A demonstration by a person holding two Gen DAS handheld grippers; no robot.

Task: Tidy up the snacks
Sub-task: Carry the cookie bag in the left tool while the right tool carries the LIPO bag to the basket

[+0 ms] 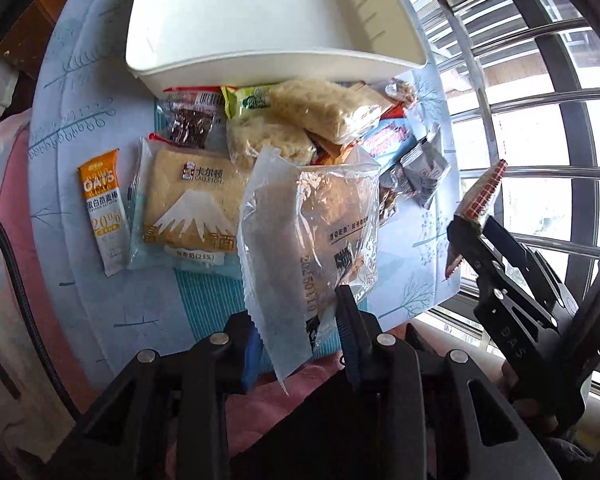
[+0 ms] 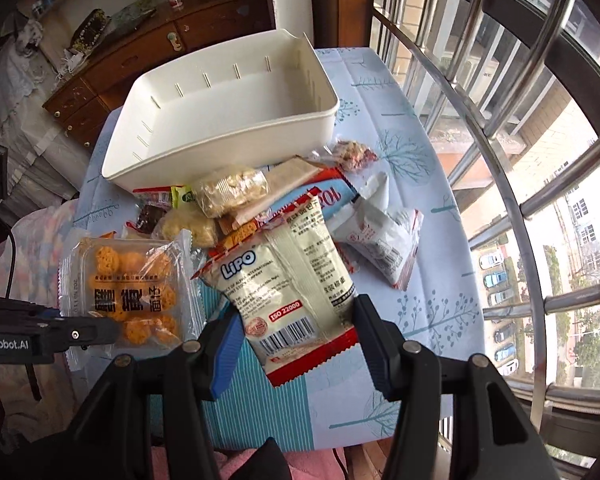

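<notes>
On the tree-print surface (image 2: 440, 208) the white bin (image 2: 228, 120) waits empty; left gripper (image 1: 300, 344) pinches the clear biscuit pack (image 1: 308, 232), right gripper (image 2: 296, 344) the LiPO packet (image 2: 296, 284), lifted for binning.

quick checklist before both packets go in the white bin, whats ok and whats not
1. Left gripper holding the clear packet of orange round snacks: ok, pinched by its lower edge.
2. Right gripper holding the cream and red LiPO packet: ok, clamped between both pads.
3. Both packets lifted off the pile: ok, they hang above the blue tree-print tablecloth.
4. White plastic bin has room: ok, nothing is in it.
5. Way to the bin: ok, only low packets such as the pale rice cracker packet lie in front of its near rim.
6. Firmness of the left grip: cannot tell, only thin wrapper is pinched.
</notes>
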